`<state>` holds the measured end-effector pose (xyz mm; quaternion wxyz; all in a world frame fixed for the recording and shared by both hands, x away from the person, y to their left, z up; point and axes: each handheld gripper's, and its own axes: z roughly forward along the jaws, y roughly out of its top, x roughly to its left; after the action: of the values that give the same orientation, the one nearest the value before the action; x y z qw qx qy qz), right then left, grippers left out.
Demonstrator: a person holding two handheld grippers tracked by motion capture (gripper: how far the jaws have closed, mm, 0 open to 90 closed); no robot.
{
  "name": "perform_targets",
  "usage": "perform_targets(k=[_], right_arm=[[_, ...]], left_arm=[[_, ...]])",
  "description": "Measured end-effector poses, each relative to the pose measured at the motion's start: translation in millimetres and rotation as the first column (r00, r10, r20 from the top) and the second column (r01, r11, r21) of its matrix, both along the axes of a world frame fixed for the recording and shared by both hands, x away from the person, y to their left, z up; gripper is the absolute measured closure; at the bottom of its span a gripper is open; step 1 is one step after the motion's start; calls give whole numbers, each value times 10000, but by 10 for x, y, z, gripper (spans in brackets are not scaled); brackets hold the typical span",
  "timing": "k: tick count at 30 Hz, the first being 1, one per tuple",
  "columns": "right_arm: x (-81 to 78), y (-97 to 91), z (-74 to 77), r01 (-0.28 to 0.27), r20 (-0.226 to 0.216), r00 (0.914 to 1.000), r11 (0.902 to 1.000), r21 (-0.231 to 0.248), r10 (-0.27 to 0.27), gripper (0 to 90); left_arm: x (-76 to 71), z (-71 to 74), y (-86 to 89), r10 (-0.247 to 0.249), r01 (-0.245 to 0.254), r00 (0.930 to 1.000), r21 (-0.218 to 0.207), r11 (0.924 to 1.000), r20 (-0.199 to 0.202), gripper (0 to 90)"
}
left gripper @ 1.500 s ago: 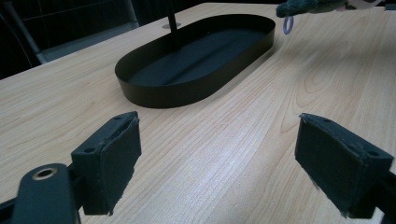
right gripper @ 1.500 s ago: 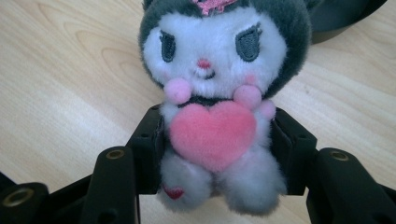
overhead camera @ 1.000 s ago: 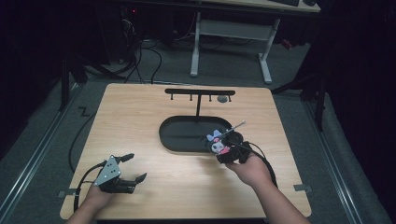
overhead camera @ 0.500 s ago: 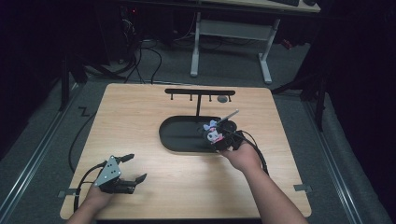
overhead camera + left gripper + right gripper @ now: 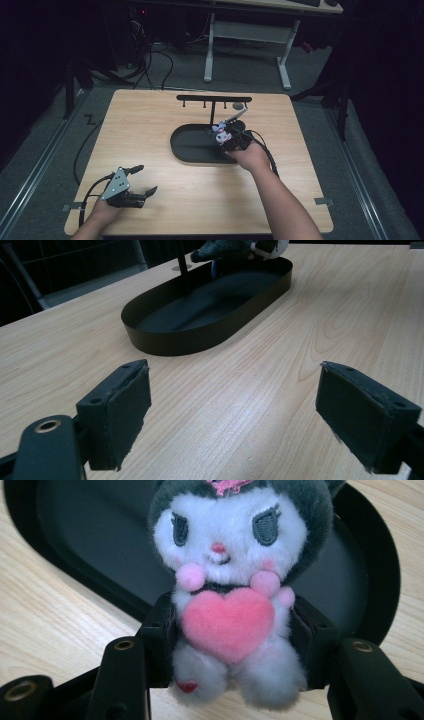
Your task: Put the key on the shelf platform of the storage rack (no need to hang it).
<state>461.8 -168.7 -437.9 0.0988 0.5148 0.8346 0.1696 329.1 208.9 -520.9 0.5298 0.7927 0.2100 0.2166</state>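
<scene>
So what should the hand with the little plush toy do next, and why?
Probably lift it a little higher toward the hook rack. The right gripper is shut on the plush toy over the black tray's right end, just below the rack. The left gripper rests open, far off.

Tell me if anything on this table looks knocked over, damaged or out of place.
Nothing stands out. The black oval tray sits flat on the wooden table with the hook rack upright behind it. The right gripper squarely clamps a plush toy over the tray's edge. The left gripper rests open near the front corner.
</scene>
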Motion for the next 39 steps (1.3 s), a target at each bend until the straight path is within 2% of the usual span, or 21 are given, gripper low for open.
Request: perform_targets(k=[12,14,17,21,24,26,29,32,34,37,39], right_arm=[[82,46,57,-3,52,10000,10000,96,2,469],[104,49,47,31,55,10000,9997,224,-32,468],[146,42,-7,102,-110,9999,9999,36,-101,468],[184,72,-46,94,-153,9998,9999,139,-92,468],[207,70,-113,167,-327,9993,9999,1,-167,468],[210,75,-156,117,-497,9987,9998,-185,-126,468],[200,74,-171,65,-537,9985,9998,-191,-75,468],[155,60,-179,-90,-574,9983,9989,-457,63,467],[114,10,-198,46,-752,9971,9998,-195,-60,467],[78,-65,-233,18,-885,9961,9989,-474,-60,467],[57,-118,-237,84,-961,9953,9992,-396,-122,467]], left_arm=[[3,0,0,17,-17,10000,-20,10000,-22,154],[3,0,-1,14,-14,10000,-5,10000,-5,153],[0,0,-2,2,-2,10000,34,10000,5,154],[-3,-1,-4,1,-1,10000,32,10000,34,154],[0,0,-1,-1,1,10000,17,10000,1,154],[-2,0,1,0,0,10000,19,10000,3,153],[-4,0,1,-11,11,10000,43,10000,7,154],[-3,0,2,-18,18,10000,19,10000,0,154],[-4,0,2,-24,24,10000,16,10000,0,154],[-7,1,1,-27,27,10000,49,10000,10,154],[-6,0,0,-21,21,10000,50,10000,11,154]])
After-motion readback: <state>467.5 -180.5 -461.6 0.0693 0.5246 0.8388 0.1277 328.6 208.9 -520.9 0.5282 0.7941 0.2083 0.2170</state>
